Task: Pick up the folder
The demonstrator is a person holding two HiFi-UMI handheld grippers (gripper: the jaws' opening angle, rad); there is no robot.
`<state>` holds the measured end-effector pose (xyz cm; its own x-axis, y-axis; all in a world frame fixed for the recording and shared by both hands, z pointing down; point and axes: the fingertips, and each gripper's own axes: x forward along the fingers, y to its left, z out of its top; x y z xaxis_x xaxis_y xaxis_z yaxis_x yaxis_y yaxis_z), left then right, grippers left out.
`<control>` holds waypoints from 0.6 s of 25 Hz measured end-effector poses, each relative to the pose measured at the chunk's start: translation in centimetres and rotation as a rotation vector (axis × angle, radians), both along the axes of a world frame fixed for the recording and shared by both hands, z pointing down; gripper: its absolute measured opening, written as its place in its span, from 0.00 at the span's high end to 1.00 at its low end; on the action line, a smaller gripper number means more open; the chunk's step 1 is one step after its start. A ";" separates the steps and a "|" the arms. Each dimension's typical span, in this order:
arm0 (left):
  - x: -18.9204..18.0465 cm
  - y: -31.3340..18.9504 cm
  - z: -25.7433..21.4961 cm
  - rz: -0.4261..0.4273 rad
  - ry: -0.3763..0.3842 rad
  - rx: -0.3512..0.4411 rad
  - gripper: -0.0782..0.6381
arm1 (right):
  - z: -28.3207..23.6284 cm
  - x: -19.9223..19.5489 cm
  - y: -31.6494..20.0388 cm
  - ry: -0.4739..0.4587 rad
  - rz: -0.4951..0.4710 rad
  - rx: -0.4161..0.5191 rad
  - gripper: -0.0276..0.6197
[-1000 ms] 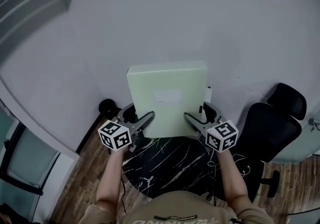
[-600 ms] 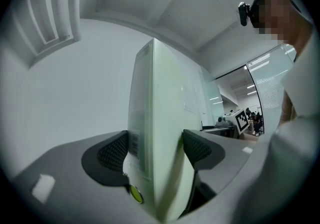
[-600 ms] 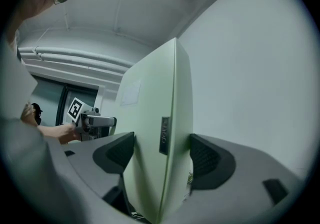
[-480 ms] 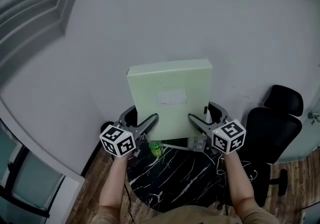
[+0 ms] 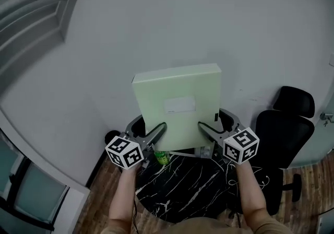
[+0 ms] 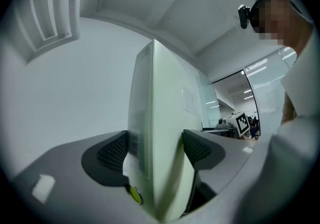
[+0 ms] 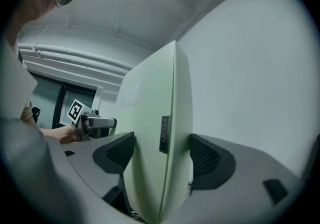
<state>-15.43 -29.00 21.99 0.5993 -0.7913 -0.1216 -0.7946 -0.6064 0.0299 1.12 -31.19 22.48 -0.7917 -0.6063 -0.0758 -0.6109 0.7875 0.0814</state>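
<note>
The left gripper (image 5: 158, 132) and right gripper (image 5: 205, 129) are each pinching a lower side of the pale green folder (image 5: 179, 103). It is standing upright between them, clear above the black table (image 5: 177, 180), equally near both.

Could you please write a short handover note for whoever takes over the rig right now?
Left gripper: shut on the folder, lower left edge.
Right gripper: shut on its lower right edge.
Folder: pale green, upright, held in the air above the black table; a green bottle sits below it.
Done: the folder appears picked up.
Left: just hold it level with both grips.
</note>
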 end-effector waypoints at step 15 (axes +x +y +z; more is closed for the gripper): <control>-0.2 1.7 0.0 -0.131 -0.006 -0.053 0.43 | 0.2 -0.6 -0.4 -0.018 -0.132 -0.054 0.48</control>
